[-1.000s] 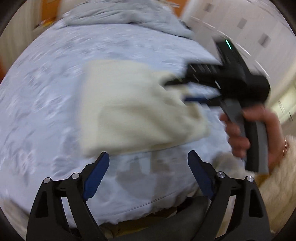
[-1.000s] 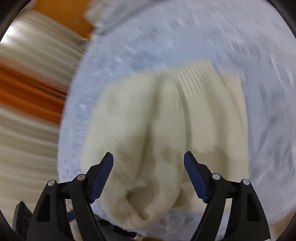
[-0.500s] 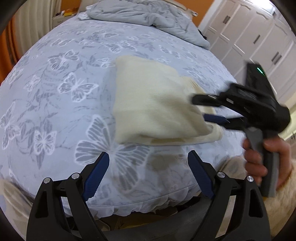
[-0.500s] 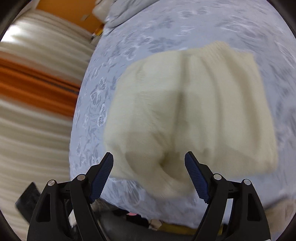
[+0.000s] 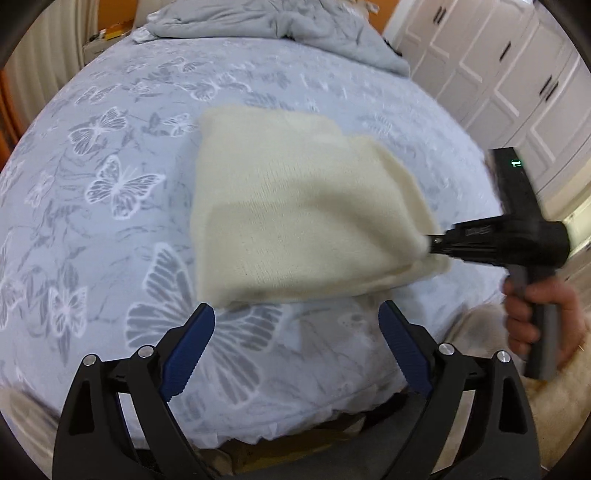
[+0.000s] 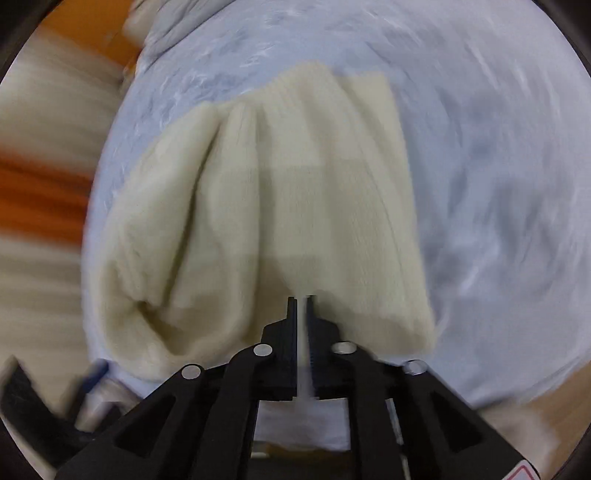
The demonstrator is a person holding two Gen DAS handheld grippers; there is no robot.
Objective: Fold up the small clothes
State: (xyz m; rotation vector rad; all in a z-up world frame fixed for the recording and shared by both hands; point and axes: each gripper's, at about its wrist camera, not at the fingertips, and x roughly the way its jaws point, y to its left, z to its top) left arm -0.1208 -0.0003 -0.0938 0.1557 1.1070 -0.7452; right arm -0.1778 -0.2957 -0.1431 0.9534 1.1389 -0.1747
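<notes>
A cream knitted garment (image 5: 295, 210) lies folded on the bed's butterfly-print cover (image 5: 110, 221). In the left wrist view my left gripper (image 5: 295, 332) is open and empty, just short of the garment's near edge. My right gripper (image 5: 432, 245) reaches in from the right, its tips buried in the garment's right corner. In the right wrist view the garment (image 6: 277, 206) fills the middle and the right gripper (image 6: 302, 301) is shut on its near edge. That view is blurred by motion.
A crumpled grey blanket (image 5: 280, 26) lies at the far end of the bed. White wardrobe doors (image 5: 517, 74) stand to the right. The bed's near edge (image 5: 277, 424) is just beyond my left gripper. Cream and orange curtains (image 6: 40, 177) show at the left.
My right gripper was open over the garment and has now closed on its edge. The left gripper stayed open and the garment has come closer to it.
</notes>
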